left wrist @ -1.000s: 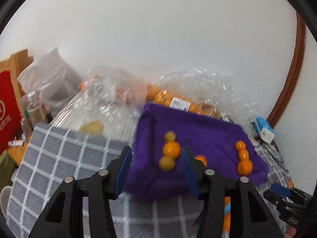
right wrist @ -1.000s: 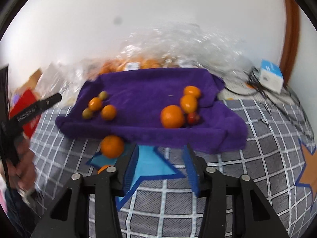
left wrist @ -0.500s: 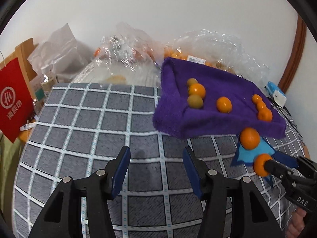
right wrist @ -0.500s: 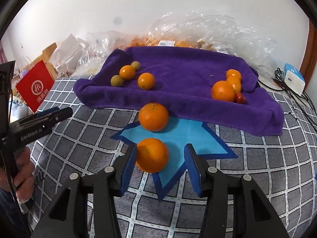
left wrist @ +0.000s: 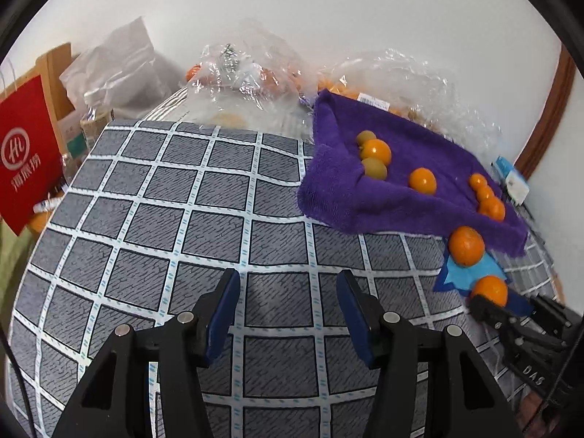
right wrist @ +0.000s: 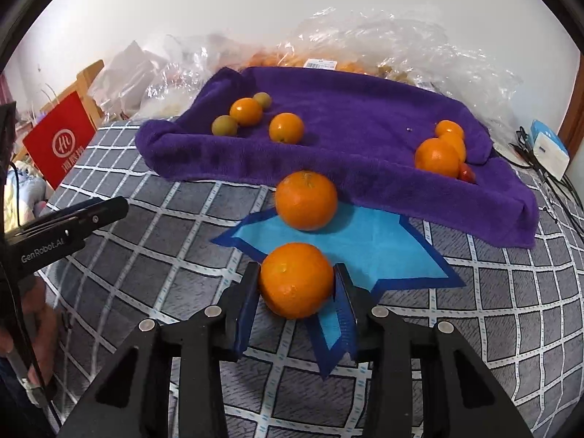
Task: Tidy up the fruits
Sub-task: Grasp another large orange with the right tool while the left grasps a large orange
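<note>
My right gripper (right wrist: pixel 296 284) has its pads against both sides of an orange (right wrist: pixel 296 284) that sits on the blue star patch (right wrist: pixel 368 244) of the grey checked cover. A second orange (right wrist: pixel 306 200) lies just beyond it at the edge of the purple towel (right wrist: pixel 357 116). The towel holds several small oranges and two greenish fruits (right wrist: pixel 224 125). My left gripper (left wrist: pixel 288 310) is open and empty over the checked cover, left of the towel (left wrist: pixel 328 189). The left view shows the held orange (left wrist: pixel 490 290) and the right gripper (left wrist: pixel 511 314).
Clear plastic bags of fruit (right wrist: pixel 383 47) lie behind the towel against the white wall. A red paper bag (right wrist: pixel 60 142) stands at the left. A white and blue box (right wrist: pixel 549 151) with cables sits at the right edge.
The right gripper has moved forward and closed around the near orange. The left gripper has drawn back from the towel and now sits over the checked cover.
</note>
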### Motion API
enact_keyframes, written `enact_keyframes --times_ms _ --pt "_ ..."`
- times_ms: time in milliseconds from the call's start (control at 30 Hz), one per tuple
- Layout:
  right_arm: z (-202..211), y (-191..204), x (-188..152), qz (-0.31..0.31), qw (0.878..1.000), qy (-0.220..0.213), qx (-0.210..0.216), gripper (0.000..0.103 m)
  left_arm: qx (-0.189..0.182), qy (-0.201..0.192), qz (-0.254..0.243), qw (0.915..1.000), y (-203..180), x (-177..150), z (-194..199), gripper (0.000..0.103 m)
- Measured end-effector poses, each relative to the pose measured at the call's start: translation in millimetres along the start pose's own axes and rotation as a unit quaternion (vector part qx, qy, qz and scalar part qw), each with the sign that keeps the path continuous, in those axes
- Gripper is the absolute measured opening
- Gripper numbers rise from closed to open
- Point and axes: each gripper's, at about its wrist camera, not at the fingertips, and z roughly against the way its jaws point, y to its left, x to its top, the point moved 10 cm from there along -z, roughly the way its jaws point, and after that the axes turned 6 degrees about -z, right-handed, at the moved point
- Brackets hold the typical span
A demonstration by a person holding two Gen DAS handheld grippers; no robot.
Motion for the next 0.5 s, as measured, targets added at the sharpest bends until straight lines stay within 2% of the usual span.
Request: enact_keyframes --times_ms 200,300,400,500 --pt "15.1 -30.0 4.2 -0.028 0.999 -0.022 -0.022 0.039 -0.005 0.003 -0.008 1.0000 -2.3 0.5 -1.4 0.059" --pt "23.8 -57.8 9.6 -0.050 0.997 -0.033 -0.040 0.039 -0.006 0.007 -0.019 0.9998 -6.4 0.2 -2.5 0.064" --pt "30.1 -90.4 12.6 -0.063 0.994 -0.044 -0.071 0.039 -0.005 0.008 -0.024 0.9997 -7.7 0.3 -2.9 0.064" --pt "28.5 -114.4 12.5 -0.081 0.992 -0.041 -0.082 0.039 -0.007 0.007 -0.021 0.9997 -8.0 0.5 -3.4 0.064"
